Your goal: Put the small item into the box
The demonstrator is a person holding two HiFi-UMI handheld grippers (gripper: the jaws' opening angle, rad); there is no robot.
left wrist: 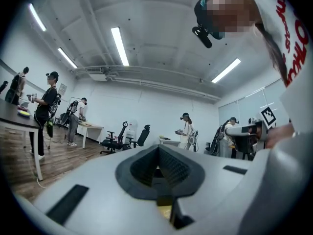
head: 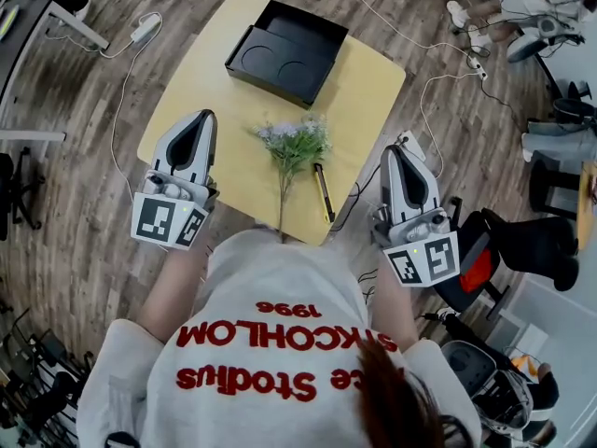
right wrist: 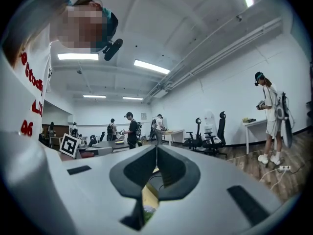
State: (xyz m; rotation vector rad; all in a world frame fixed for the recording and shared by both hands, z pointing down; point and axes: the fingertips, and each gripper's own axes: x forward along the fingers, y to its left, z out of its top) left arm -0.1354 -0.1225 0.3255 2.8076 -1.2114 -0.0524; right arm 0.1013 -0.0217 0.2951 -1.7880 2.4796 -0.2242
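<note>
An open black box [head: 300,28] with two round recesses in the part beside it lies at the far end of the yellow table [head: 366,91]. A sprig of small pale flowers with a green stem [head: 293,147] lies mid-table, and a dark pen [head: 323,190] lies to its right near the front edge. My left gripper [head: 203,118] hovers over the table's left front corner, shut and empty. Off the table's right front edge, my right gripper [head: 394,151] is shut and holds nothing. In both gripper views the closed jaws [left wrist: 157,150] [right wrist: 156,150] point out into the room.
Cables and a power strip [head: 145,28] lie on the wooden floor round the table. An office chair with a red part [head: 504,250] stands to the right of my right gripper. Other people [right wrist: 131,129] and desks show in the gripper views.
</note>
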